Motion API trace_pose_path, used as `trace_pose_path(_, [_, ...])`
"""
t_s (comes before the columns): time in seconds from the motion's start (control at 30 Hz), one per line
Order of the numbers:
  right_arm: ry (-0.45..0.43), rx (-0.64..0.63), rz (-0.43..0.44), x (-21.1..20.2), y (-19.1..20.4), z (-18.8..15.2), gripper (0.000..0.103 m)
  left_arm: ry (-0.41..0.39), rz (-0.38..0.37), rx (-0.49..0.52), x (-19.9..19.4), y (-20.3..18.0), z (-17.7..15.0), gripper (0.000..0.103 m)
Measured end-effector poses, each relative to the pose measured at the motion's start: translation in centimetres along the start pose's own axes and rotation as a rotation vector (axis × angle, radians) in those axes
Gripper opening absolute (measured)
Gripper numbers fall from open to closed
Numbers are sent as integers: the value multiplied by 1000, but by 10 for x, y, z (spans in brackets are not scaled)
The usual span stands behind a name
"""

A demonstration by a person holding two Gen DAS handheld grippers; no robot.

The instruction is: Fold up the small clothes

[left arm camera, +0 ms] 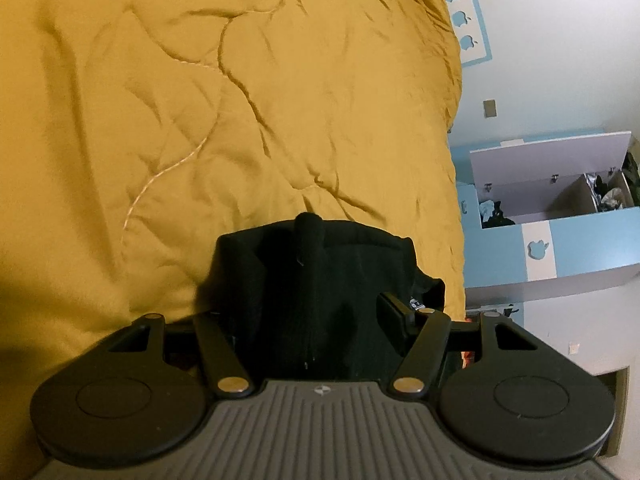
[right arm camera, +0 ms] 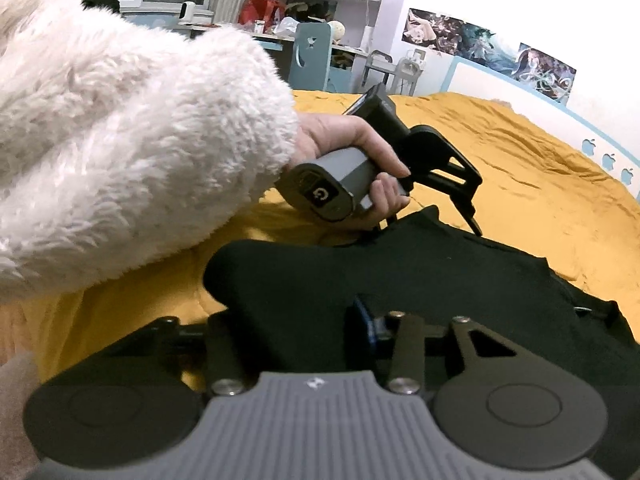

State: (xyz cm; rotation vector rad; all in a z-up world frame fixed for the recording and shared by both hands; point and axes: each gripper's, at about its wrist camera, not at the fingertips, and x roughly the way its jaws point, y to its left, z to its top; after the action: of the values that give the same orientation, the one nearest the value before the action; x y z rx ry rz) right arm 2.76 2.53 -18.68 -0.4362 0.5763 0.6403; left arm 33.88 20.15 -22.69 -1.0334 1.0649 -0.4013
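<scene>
A black garment (left arm camera: 320, 264) lies crumpled on a yellow quilt (left arm camera: 200, 120). In the left wrist view my left gripper (left arm camera: 308, 316) stands open and wide, with the cloth filling the gap. Its right finger (left arm camera: 394, 312) shows beside the cloth; the left one is lost in the dark fabric. In the right wrist view the black garment (right arm camera: 400, 272) spreads across the quilt (right arm camera: 540, 168). My right gripper (right arm camera: 292, 324) is shut on a thick fold of its near edge: one blue pad (right arm camera: 366, 328) shows and the other finger is covered. A hand holds the left gripper (right arm camera: 434, 220) at the garment's far edge.
A fluffy white sleeve (right arm camera: 120, 140) fills the left of the right wrist view. A blue and white storage chest (left arm camera: 552, 216) with its lid up stands past the bed's right side. A desk and shelves (right arm camera: 320, 8) stand beyond the bed, and a headboard (right arm camera: 500, 80) at its right.
</scene>
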Motion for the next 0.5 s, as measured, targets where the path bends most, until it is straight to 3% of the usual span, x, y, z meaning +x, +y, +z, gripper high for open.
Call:
trace_pose_path(0.1, [-2,-7,0,-2,1,1,20,-7,37,16,0,-3,-1,62])
trace_pose_path(0.17, [-3,0,-20,-3,1,4,10,-21,77,12,-1,-7,-2,43])
trace_pose_path(0.27, [7,28,-19,-3,-5,6,5,-35,67,-8,-1,-5,-3,30])
trace_pose_path(0.5, [23,133,23,-7,-22,10,0,-74,99,-19,-5,-12,-10,21])
